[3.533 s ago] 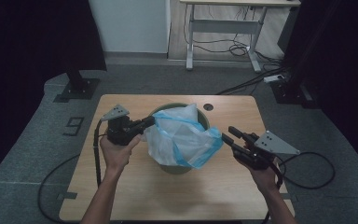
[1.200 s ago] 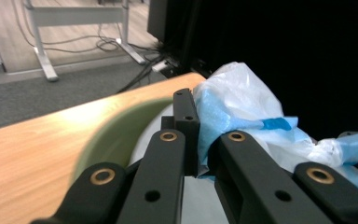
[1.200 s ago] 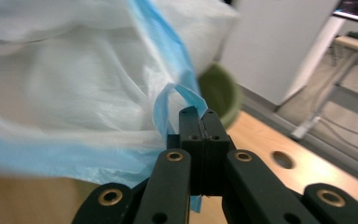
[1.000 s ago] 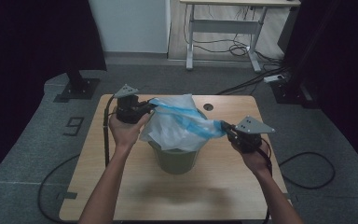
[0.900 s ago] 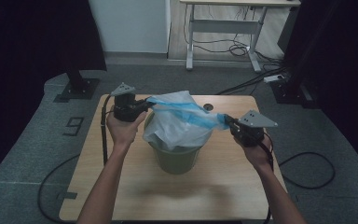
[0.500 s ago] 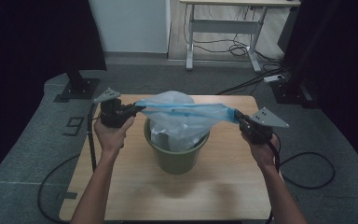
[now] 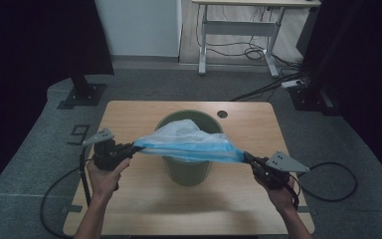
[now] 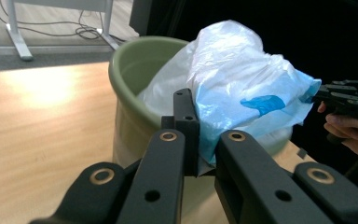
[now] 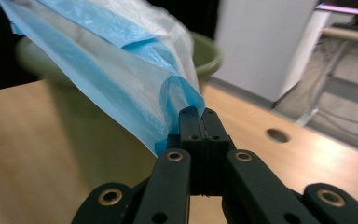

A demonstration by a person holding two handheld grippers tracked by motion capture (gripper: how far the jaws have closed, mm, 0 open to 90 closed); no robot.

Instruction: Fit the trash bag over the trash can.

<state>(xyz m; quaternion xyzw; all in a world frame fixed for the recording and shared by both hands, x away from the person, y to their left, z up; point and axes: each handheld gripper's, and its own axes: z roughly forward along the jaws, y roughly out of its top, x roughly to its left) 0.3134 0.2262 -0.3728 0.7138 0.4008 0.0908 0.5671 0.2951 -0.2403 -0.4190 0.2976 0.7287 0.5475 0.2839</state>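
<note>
Thin blue-white plastic bag stretched taut over green bin, perhaps partly inside.

This looked like a lab or recording studio. A small wooden table stood on grey carpet, hemmed by black curtains at 9 and 3 o'clock. At 12 o'clock stood a white-framed desk with loose cables beneath it.

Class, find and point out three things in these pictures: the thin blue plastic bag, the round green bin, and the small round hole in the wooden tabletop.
thin blue plastic bag (image 7: 189,148), high view, on its stretched middle.
round green bin (image 8: 121,70), left gripper view, on its near rim.
small round hole (image 9: 278,135), right gripper view, on its dark centre.
</note>
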